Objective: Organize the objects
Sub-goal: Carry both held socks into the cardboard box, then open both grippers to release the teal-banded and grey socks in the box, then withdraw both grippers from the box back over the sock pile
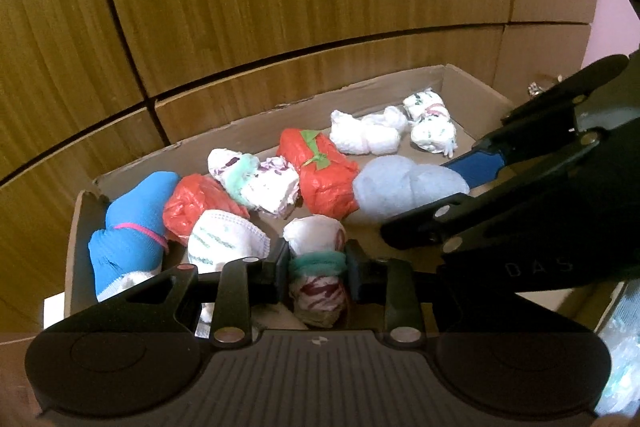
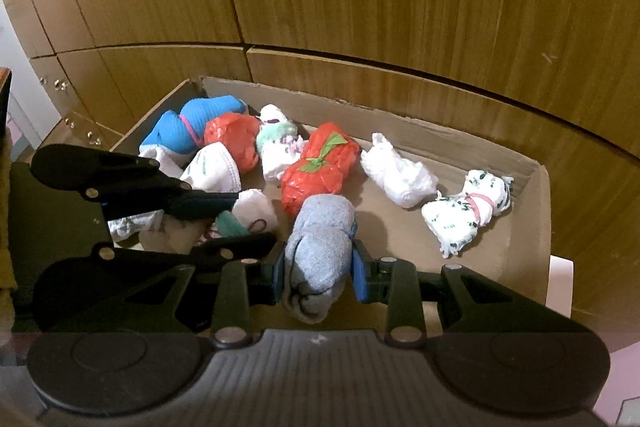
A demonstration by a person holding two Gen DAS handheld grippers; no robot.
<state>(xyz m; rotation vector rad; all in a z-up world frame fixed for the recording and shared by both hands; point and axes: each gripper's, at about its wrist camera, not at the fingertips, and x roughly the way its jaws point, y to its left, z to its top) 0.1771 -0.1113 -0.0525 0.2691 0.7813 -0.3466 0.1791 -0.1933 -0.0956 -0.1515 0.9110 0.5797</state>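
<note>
bare cardboard box [image 2: 532,211] floor right of grey bundle [image 2: 320,247], left half crowded with bundles

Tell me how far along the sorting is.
Done: about eight bundles lie in the cardboard box. In hand: the left gripper pinches a teal-banded white roll; the right gripper clamps a grey sock roll. Left: setting both down.

A: How does the left gripper [image 1: 318,267] stand?
B: Its fingers are clamped on a white bundle with a teal band [image 1: 317,277], pads on either side of the band.
A: And the right gripper [image 2: 319,269]?
B: Reaching in just beside the left one, its blue pads [image 2: 359,277] pinching a grey sock roll [image 2: 320,247].
</note>
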